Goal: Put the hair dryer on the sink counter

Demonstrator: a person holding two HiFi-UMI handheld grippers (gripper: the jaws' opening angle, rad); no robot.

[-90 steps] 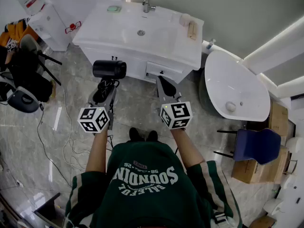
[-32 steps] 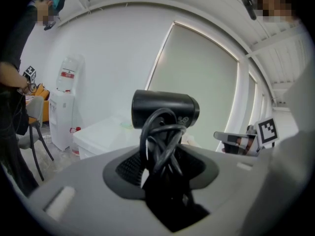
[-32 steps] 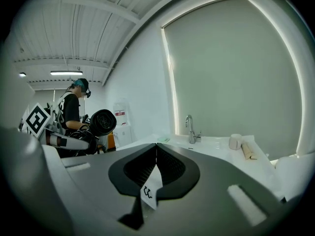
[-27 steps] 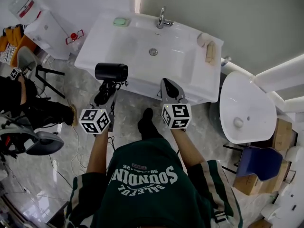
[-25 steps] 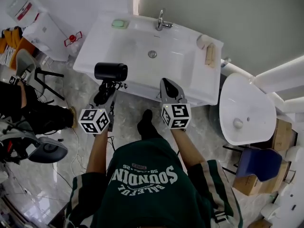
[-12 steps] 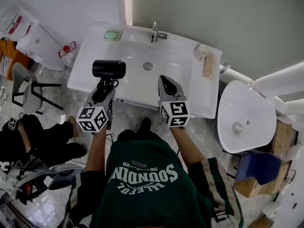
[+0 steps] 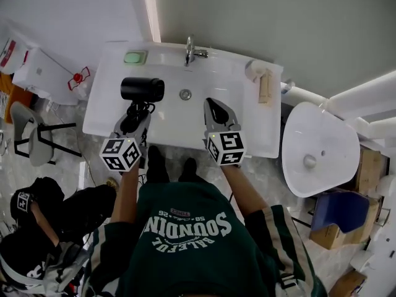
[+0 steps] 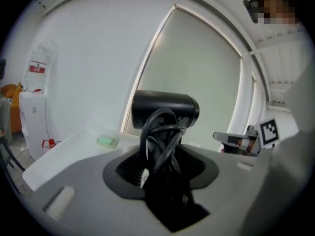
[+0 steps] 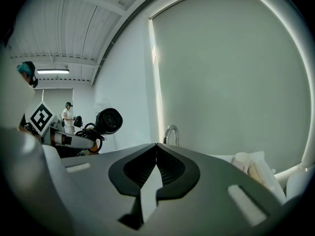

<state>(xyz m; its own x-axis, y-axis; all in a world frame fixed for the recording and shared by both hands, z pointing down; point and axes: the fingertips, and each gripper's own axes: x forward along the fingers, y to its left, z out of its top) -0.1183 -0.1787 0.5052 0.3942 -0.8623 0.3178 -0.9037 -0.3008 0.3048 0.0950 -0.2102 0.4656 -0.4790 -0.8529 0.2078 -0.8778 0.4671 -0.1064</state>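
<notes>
We list: left tongs (image 7: 137, 114) clamped on the black hair dryer (image 7: 142, 89) by its handle, above the white desk (image 7: 246, 127); right tongs (image 7: 214, 107) pressed together, empty.

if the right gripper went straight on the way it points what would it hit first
Probably the faucet, which stands just past the shut tips of the right gripper, across the bare basin. Depth is unclear, so it might slip beside it to the wall.

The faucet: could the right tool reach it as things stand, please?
Probably yes: the right tool is empty and shut, only bare basin lies between it and the faucet, and the hair dryer is off to its left.
</notes>
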